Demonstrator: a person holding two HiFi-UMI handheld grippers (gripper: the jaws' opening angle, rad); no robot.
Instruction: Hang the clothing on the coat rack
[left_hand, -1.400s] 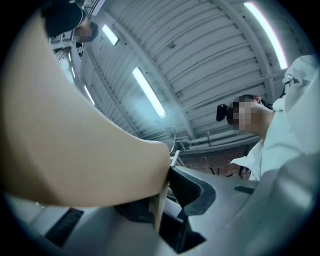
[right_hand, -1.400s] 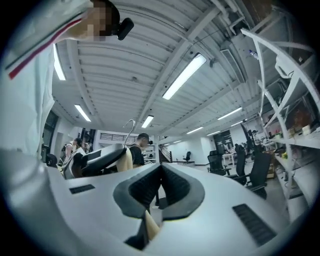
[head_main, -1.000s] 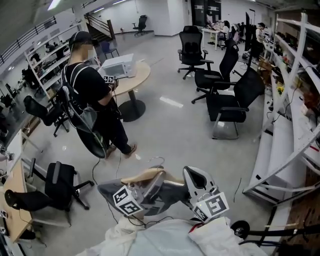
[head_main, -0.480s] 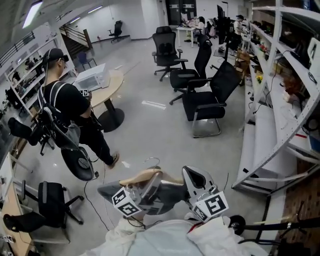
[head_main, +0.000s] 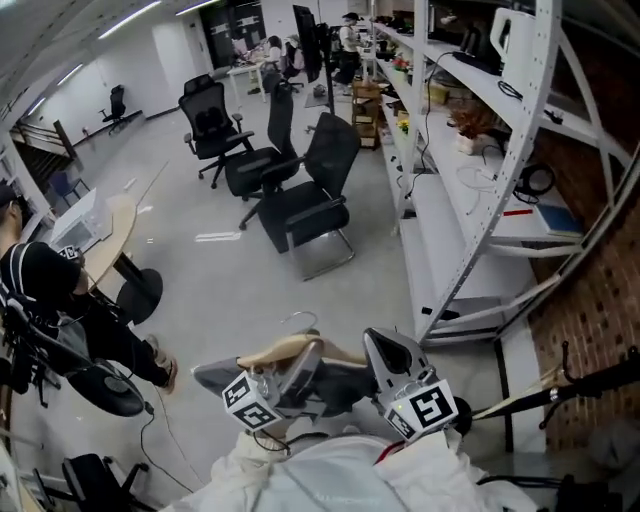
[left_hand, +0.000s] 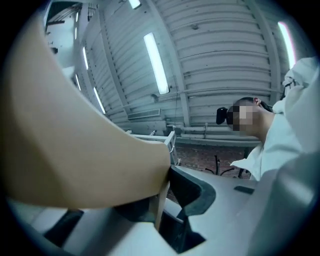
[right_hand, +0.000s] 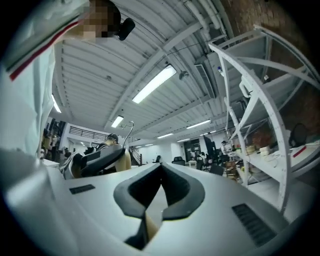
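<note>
A wooden hanger (head_main: 285, 349) with a wire hook (head_main: 300, 318) is held level low in the head view. White clothing (head_main: 330, 475) bunches just below it. My left gripper (head_main: 300, 368) is shut on the hanger's left arm, which fills the left gripper view as a broad tan hanger arm (left_hand: 75, 150). My right gripper (head_main: 388, 352) is shut on the hanger's other end; a thin strip of hanger wood (right_hand: 148, 227) shows between its pads. A dark coat rack (head_main: 590, 378) with pegs stands at the lower right, beside the brick wall.
White metal shelving (head_main: 470, 180) runs along the right, with a brick wall (head_main: 600, 290) behind it. Black office chairs (head_main: 300, 200) stand ahead. At the left are a person in black (head_main: 50, 300) and a round table (head_main: 112, 225).
The whole view has swung right: the person in black and the round table slid to the left edge, and shelving, brick wall and rack came in. Both grippers keep their hold on the hanger.
</note>
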